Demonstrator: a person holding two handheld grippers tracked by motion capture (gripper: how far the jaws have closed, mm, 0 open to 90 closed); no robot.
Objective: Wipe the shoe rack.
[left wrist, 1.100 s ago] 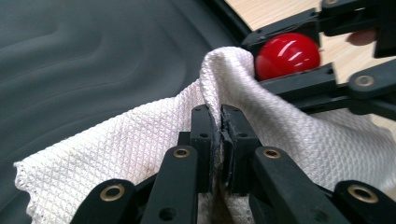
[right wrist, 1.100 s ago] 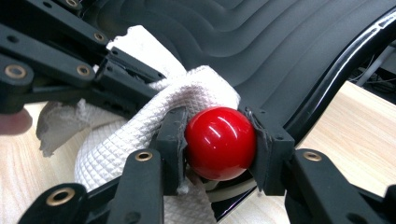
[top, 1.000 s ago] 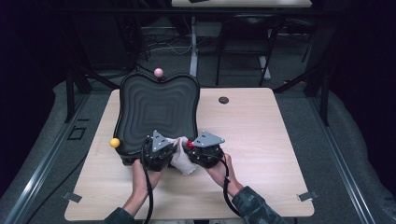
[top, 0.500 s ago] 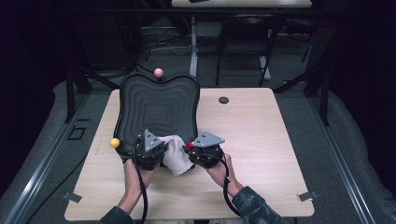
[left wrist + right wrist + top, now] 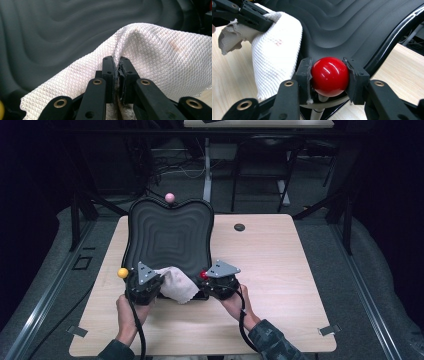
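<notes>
Left gripper (image 5: pixel 117 68): fingers pinched tight on a fold of white cloth (image 5: pixel 150 55), draped ahead over the black ridged tray (image 5: pixel 167 232). Right gripper (image 5: pixel 329 75): fingers clamped on the tray's red ball (image 5: pixel 330 76).

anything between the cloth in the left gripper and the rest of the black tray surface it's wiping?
Nothing visible. The left gripper is shut on the white cloth, which lies on the black ribbed tray at its near edge. The ribbed surface beyond is bare. The right gripper is shut on the red ball at the tray's near corner, off to the side.
</notes>
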